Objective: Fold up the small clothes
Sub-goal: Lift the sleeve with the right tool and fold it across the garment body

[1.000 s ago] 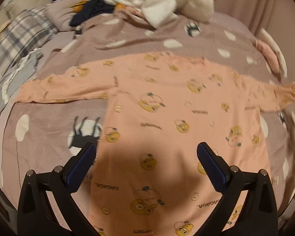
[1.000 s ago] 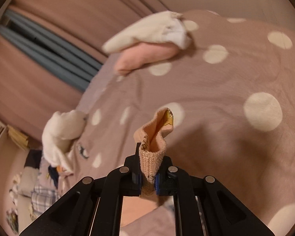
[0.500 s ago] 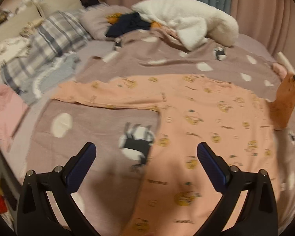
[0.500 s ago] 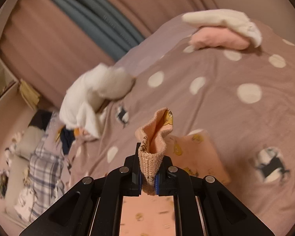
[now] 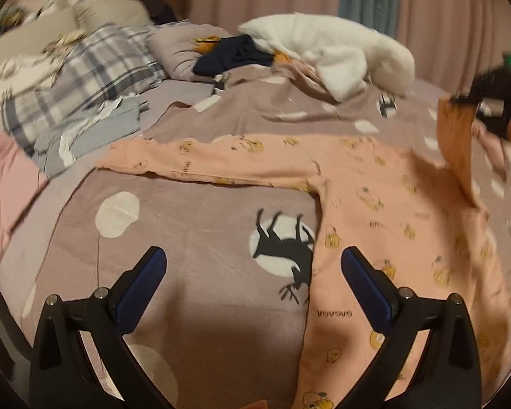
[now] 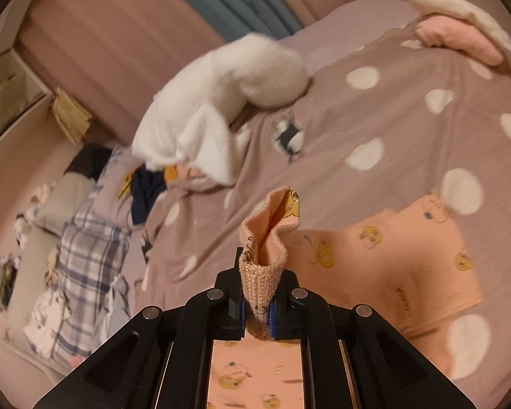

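The right gripper (image 6: 257, 310) is clamped on the ribbed cuff (image 6: 260, 281) of a peach top (image 5: 374, 204), the cuff bunching up out of the closed jaws and the sleeve held lifted off the bed. In the left wrist view that gripper shows only as a dark blur at the far right edge, with the raised sleeve hanging from it. The left gripper (image 5: 253, 272) hangs over the bedspread (image 5: 194, 225) with its blue pads wide apart and nothing between them; the top's side edge lies just under its right finger (image 5: 366, 289).

The top is spread flat ahead of the left gripper, its other sleeve stretched out to the left. Beyond it lies a white fleecy garment (image 5: 327, 54), with a dark navy piece (image 5: 235, 56) beside that. Further left are a plaid cloth (image 5: 85, 78), a grey striped piece (image 5: 92, 129) and a pink garment (image 5: 6, 177) at the edge. Past the right gripper, far right, a pink and cream folded pile (image 6: 460, 30) sits on the spread.

The lower hem of the top is cut off behind the left gripper's body, and much of both views is motion-blurred.
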A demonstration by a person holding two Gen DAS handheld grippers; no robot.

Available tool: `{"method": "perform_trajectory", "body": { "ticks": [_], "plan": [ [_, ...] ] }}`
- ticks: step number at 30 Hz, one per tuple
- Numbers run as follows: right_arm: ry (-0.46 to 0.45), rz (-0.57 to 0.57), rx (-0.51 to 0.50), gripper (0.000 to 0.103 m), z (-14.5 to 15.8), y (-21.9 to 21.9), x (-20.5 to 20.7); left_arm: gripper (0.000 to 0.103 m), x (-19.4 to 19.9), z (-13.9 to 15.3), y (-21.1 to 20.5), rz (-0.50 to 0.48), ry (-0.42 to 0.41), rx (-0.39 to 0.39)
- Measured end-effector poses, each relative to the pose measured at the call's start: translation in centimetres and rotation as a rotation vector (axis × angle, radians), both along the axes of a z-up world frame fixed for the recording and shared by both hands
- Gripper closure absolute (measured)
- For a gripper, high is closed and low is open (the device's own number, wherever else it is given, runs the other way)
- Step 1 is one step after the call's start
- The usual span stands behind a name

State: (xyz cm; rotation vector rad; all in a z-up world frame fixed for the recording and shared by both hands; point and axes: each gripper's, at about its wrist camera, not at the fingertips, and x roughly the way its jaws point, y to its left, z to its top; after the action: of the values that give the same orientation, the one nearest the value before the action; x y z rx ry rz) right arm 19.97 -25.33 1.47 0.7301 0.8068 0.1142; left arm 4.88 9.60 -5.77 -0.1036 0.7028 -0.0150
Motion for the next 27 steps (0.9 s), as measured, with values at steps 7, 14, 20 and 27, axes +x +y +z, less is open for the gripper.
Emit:
{"method": "perform_trajectory", "body": {
  "ticks": [7,14,20,27],
  "plan": [
    [0.044,0.100,-0.037,0.092,-1.3,6.2,1.8,0.001,0.6,0.3,2.1,0.092,-0.047,-0.092],
    [0.070,0.214,-0.098,0.092,-2.2,11.9,2.9,0.001,0.2,0.2,4.4,0.152,0.016,-0.158],
    [0.163,0.276,-0.141,0.092,-5.6,15.9,3.8,0.001,0.4,-0.3,6.6,0.215,0.059,-0.244],
    [0.227,0.359,-0.099,0.071,-7.4,18.6,3.8,0.001,0.7,-0.8,7.2,0.243,0.097,-0.269]
  ]
}}
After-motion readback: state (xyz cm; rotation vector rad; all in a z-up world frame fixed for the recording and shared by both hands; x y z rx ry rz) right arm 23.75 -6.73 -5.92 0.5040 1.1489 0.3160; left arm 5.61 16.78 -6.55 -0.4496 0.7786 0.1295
